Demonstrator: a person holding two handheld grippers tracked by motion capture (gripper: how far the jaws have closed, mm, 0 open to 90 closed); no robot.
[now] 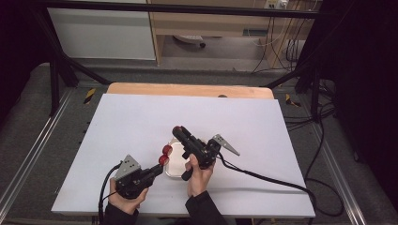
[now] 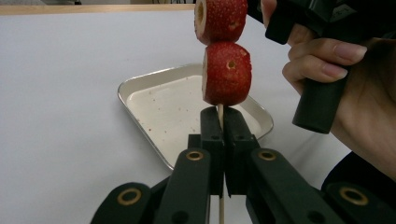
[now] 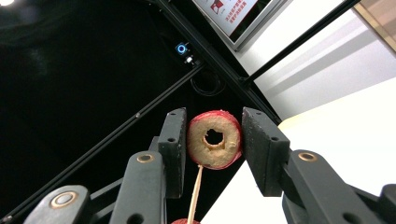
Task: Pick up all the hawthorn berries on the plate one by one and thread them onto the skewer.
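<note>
High view: skewering over the tray, white table bare toward twelve o'clock.
Left gripper clenched on the skewer; right gripper grasped a red fruit ring.

A: High view: evenly lit from overhead, white table bright, no hard glare. Soft, short shadows under both hands. Corners and side edges very dark, near black. Overall soft, low in detail.

B: Left gripper view: bright and diffuse. Red fruit pieces sharp, seeds legible. Metal tray with mild sheen along the rim. Own black jaws at the bottom slightly soft.

A: Right gripper view: strong contrast. Left half black, single ceiling lamp blown out at top left. Right side overexposed, washed white. Cored fruit slice in focus; background lines bent toward the edges.
</note>
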